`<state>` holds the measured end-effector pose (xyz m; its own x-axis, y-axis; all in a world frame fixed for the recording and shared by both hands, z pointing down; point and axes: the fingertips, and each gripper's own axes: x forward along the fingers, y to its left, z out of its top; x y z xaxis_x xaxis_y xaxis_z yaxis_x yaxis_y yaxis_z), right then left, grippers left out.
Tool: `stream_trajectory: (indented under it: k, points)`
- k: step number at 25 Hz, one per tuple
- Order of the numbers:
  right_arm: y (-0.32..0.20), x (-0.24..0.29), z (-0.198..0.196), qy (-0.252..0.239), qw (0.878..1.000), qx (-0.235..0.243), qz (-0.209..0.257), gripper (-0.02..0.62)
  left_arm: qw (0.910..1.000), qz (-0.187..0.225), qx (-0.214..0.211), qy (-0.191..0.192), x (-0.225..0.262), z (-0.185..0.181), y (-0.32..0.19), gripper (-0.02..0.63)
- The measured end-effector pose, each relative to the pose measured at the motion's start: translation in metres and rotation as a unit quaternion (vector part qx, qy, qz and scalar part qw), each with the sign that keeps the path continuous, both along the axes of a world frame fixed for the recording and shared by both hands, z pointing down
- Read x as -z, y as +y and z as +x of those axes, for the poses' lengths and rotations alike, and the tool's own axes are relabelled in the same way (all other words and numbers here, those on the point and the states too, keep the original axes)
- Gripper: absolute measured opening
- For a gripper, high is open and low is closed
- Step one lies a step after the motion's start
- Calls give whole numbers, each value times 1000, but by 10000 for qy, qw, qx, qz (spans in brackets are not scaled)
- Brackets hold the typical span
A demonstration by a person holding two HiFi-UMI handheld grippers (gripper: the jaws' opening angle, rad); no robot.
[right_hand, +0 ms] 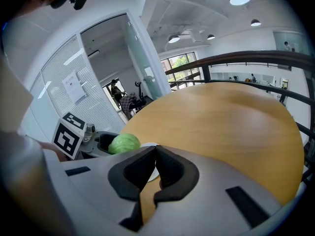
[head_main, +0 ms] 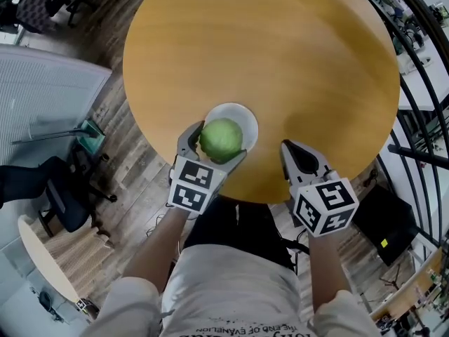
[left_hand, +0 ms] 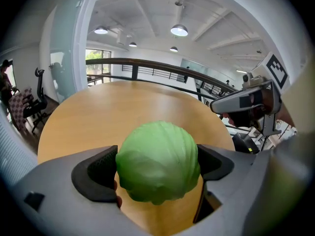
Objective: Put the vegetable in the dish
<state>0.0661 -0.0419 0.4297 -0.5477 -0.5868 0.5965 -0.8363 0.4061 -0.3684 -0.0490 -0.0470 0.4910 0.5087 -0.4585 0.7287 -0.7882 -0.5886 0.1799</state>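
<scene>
Over the near side of the dish (head_main: 247, 121), left gripper (head_main: 213, 147) clamps the cabbage (head_main: 223, 137), right gripper (head_main: 299, 154) closed and empty; risk: off-centre release, round cabbage rolls off the table (head_main: 266, 48) edge.

Looks along the grey-bodied left gripper (left_hand: 157, 181), its black ribbed pads (left_hand: 96, 173) pressed from either side onto a round, pale green, leafy-veined cabbage-like vegetable (left_hand: 158, 161). Shows, beneath and beyond that vegetable, the bare wood of a round, light-brown wooden table (left_hand: 123, 107). Records at right the grey right gripper (left_hand: 243, 100), lying roughly level near the table's edge and topped by a white cube with black square markers (left_hand: 273, 68). Notes past the table a dark curved railing (left_hand: 147, 65), black office chairs (left_hand: 34, 102) at far left, a bright window (left_hand: 96, 63), and round lit ceiling lamps (left_hand: 179, 30) on a white beamed ceiling.
</scene>
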Motion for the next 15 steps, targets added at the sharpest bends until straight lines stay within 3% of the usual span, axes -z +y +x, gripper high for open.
stream_trajectory:
  k: [15]
  points:
    - [-6,-18,16,-60,9995,-258,-187,25,9990,-290,-196,-268,-47,9,-11,489]
